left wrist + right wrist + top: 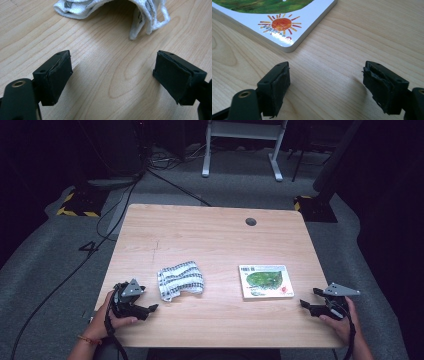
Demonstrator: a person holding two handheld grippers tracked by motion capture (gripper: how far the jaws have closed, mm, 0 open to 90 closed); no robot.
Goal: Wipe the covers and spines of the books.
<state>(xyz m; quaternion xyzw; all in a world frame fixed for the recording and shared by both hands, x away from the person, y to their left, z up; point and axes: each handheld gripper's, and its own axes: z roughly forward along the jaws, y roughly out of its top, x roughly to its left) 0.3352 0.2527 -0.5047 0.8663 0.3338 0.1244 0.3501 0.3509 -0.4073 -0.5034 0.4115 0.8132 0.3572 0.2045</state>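
Note:
A folded white cloth with dark stripes (181, 279) lies left of the table's middle. To its right rests a flat white book with a green picture (265, 281). My left gripper (149, 309) sits near the front left edge, below and left of the cloth, jaws open over bare wood. In the left gripper view the cloth (112, 10) lies just beyond the open left gripper (112, 75). My right gripper (307, 300) rests at the front right, open, just right of the book. In the right gripper view the book's corner with an orange sun (280, 26) lies ahead of the right gripper (325, 85).
The wooden table (210, 235) has a round grey cable hole (251, 221) near its far edge. Beyond it stand a white frame's legs (240, 150) and cables on grey carpet. Dark stands flank the table at the far left (80, 202) and far right (312, 205).

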